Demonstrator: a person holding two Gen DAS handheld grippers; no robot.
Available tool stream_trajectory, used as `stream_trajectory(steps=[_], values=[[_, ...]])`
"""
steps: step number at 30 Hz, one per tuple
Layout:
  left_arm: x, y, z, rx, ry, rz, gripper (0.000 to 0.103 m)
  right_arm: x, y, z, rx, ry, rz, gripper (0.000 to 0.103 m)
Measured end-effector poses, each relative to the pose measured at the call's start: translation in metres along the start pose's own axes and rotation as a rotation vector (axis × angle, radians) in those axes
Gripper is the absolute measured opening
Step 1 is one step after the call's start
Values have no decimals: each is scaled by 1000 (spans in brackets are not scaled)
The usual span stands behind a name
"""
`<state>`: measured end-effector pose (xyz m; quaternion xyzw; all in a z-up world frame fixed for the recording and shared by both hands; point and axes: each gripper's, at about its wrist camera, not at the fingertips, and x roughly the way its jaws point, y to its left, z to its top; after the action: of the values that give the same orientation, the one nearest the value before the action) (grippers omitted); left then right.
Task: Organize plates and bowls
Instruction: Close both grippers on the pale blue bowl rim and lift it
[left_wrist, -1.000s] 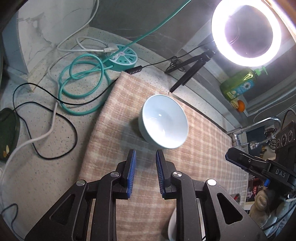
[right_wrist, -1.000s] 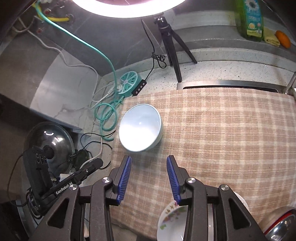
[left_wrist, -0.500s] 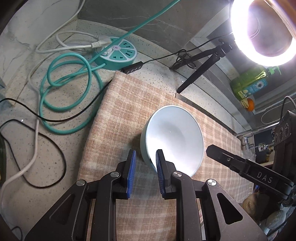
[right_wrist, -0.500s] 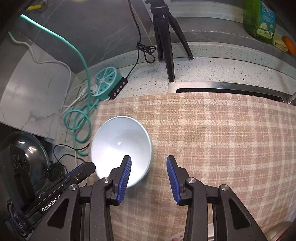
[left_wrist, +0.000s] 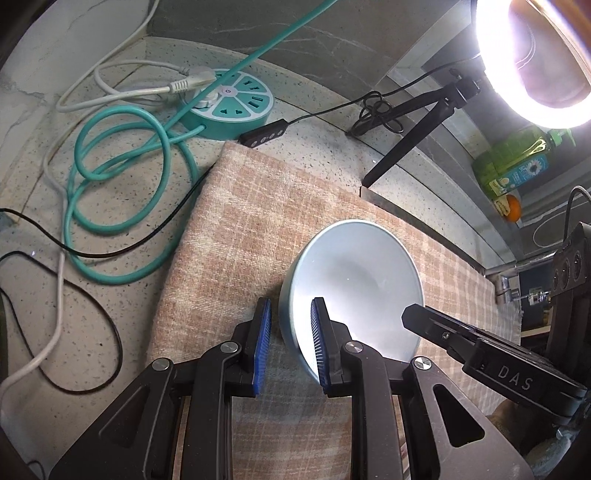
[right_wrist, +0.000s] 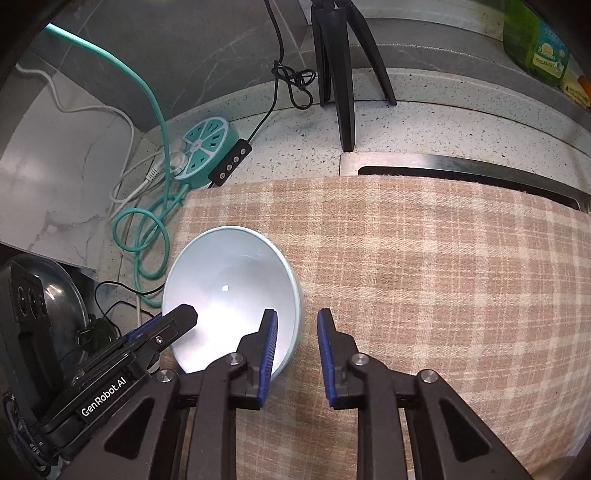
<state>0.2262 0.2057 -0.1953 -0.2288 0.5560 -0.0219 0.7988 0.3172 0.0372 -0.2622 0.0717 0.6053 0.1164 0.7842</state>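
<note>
A pale blue bowl (left_wrist: 358, 273) (right_wrist: 229, 280) stands upright on a beige checked cloth (left_wrist: 258, 221) (right_wrist: 424, 258). My left gripper (left_wrist: 291, 302) straddles the bowl's left rim, one blue pad outside the wall and the other inside. It stays narrowly open, and the pads do not press on the rim. My right gripper (right_wrist: 297, 314) straddles the opposite rim, left pad inside and right pad outside. Its jaws are closing, with a gap still showing on both sides of the rim. Each gripper shows at the edge of the other's view.
A teal round power strip (left_wrist: 236, 103) and coiled teal cable (left_wrist: 122, 177) lie on the speckled counter left of the cloth. A black tripod (right_wrist: 340, 74) with a ring light (left_wrist: 535, 55) stands behind. A sink edge (right_wrist: 443, 166), green bottle (left_wrist: 513, 166) and metal lid (right_wrist: 59, 295) are nearby.
Both grippers came down and forward onto the bowl, whose rim now sits between each pair of fingers. The right gripper's jaws have narrowed. The left gripper's gap is unchanged.
</note>
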Motion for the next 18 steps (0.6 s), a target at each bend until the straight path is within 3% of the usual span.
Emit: stream_trajectory(steps=[3,11,18], values=[[6,-3,1,14,4,9,13,6,0,1,7,18,8,9],[4,-6,-2,24,-10,20,12,4,2,-2,-7,8,-1,8],[-26,-15,-9,43,-69,31,12,-21,8,-10,-19,-10,31,8]])
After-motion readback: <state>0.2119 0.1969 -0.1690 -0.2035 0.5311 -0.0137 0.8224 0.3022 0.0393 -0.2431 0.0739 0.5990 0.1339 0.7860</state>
